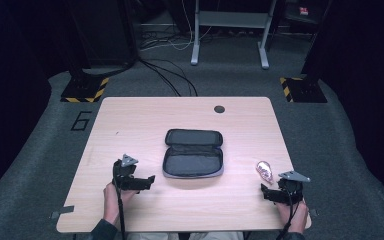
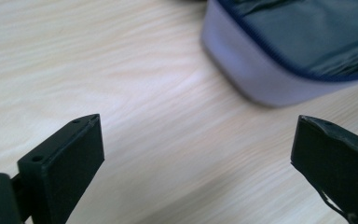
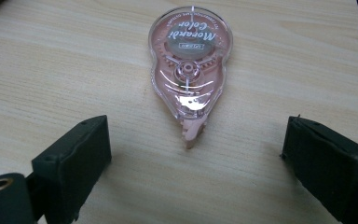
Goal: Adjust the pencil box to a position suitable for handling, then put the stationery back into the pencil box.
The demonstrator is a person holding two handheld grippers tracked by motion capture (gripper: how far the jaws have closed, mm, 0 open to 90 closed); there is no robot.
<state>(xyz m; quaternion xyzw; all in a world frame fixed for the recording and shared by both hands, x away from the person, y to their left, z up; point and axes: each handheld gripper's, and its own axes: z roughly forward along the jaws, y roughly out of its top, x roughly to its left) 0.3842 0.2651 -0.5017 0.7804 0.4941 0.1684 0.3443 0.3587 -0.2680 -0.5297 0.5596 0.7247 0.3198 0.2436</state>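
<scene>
My left gripper (image 1: 147, 181) is released: in the left gripper view its two black jaws stand wide apart with nothing but bare wood between them. Just ahead of it and off toward its right jaw lies the near corner of the open pouch (image 2: 279, 70), pale grey on the outside with a dark blue zip edge and a dark lining; the gripper does not touch it. In the high view my left hand (image 1: 112, 197) holds this gripper low over the table (image 1: 130, 120), just beside the pouch's left side.

My right gripper (image 1: 266, 192) is also released, jaws spread wide and holding nothing. Straight ahead of it, centred between the lines of the two jaws but beyond their tips, lies the correction tape dispenser (image 3: 189, 70). It is a clear pink, teardrop-shaped shell lying flat on the wood, its narrow pink tip pointing back at the gripper and its round printed end away from it. The jaws are near it and not in contact. My right hand (image 1: 290, 212) sits at the table's near right corner.

The pouch rests opened flat in the middle of the table, between my two grippers, well apart from the dispenser. Farther off, a small dark round hole (image 1: 219, 109) sits near the table's far edge.
</scene>
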